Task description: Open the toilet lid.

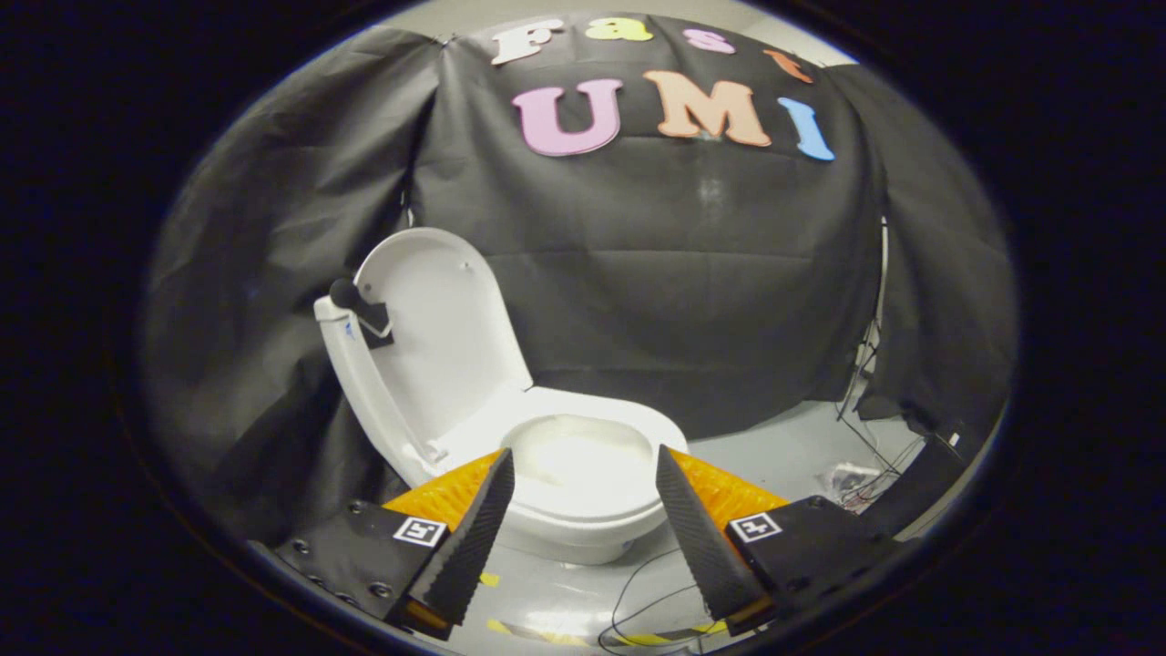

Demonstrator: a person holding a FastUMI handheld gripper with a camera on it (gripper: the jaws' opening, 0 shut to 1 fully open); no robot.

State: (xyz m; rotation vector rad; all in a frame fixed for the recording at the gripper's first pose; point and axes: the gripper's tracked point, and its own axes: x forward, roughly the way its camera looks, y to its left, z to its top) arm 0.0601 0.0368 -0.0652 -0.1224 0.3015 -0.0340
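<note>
The toilet lid (451, 337) stands raised, tilted back toward the black cloth wall (692, 301) behind it, its smooth white underside facing forward. It is a rounded oval, glossy and plain, with a small bump near its upper rim. A second white panel, probably the seat ring (369, 392), is raised alongside it, seen edge-on as a narrow curved band. A dark knob on a black bracket (360, 305) sits on the upper part of that band, likely a handle fitted so the tongs have something to catch when lifting.

Below the lid, the white bowl (583, 474) is open to view, its pale hollow and rounded rim exposed. It stands on a grey floor (783, 456), just ahead of the tongs and framed between their two fingers. Judging from how the lid leans, the task looks done or all but done; the lid appears to rest in its open position without support.

The tongs (583, 515) are spread wide and hold nothing, with the bowl showing in the gap between the fingers. They sit back from the toilet, touching no part of it.

Thin dark cables (865, 456) trail across the floor beyond the bowl and under the fingers, and strips of yellow tape (537, 630) mark the floor close below them.
</note>
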